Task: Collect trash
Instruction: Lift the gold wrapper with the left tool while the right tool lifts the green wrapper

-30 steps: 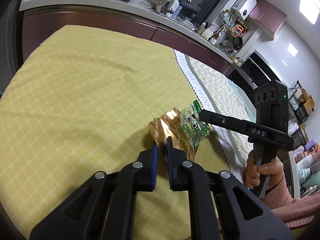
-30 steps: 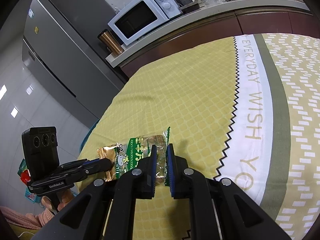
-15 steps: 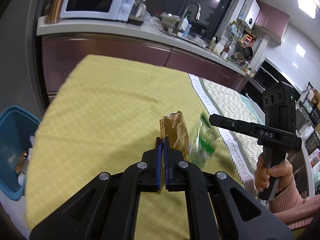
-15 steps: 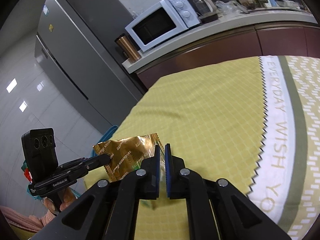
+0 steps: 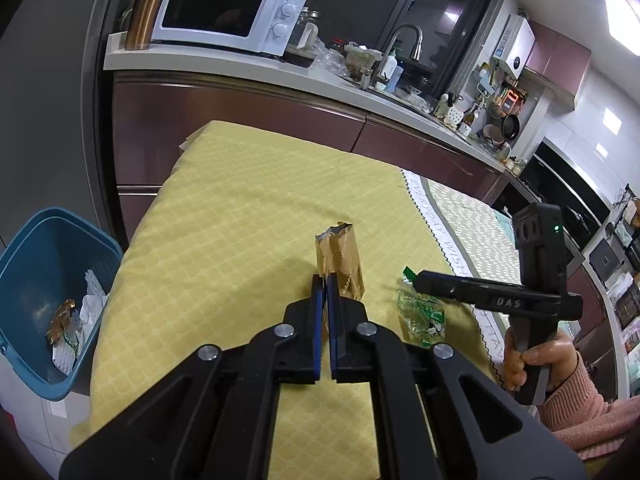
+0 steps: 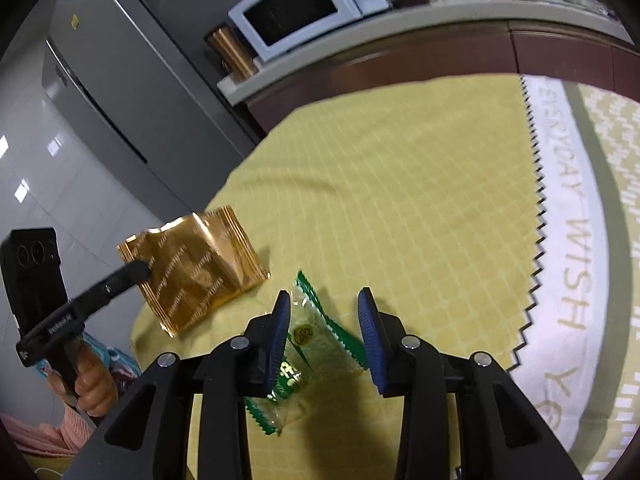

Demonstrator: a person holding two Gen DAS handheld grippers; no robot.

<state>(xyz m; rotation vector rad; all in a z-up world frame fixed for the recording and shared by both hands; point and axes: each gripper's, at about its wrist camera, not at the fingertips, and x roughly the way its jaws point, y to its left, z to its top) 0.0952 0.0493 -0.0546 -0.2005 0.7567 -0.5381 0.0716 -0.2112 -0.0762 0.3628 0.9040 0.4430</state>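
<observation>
A yellow tablecloth (image 5: 240, 220) covers the table, with a white and green runner (image 6: 572, 240) lettered along its zigzag edge on one side; behind it runs a counter (image 5: 248, 68) carrying a white microwave (image 5: 228, 10), a copper tumbler (image 5: 146, 10) and a sink tap (image 5: 408, 38) among clutter too small to sort out; a grey fridge (image 6: 132, 60) stands at the counter's end; a blue bin (image 5: 48, 300) sits on the floor just past the table's edge, with white paper and a gold scrap inside, its near rim cut off by the frame; nothing stands between the bin and the table edge; the right wrist view is blurred, so the print on the wrappers cannot be read; the left gripper (image 5: 326, 284) has its blue pads pressed nearly together on the lower edge of a gold wrapper (image 5: 340, 260), which stands up above the cloth with its torn end on top; the right gripper (image 6: 324, 312) is spread wide with nothing between its pads, and the green wrapper (image 6: 308, 352) lies crumpled on the cloth directly beneath and between its fingers, whether touching them I cannot tell; the green wrapper lies just beside the gold one, on the runner side.
</observation>
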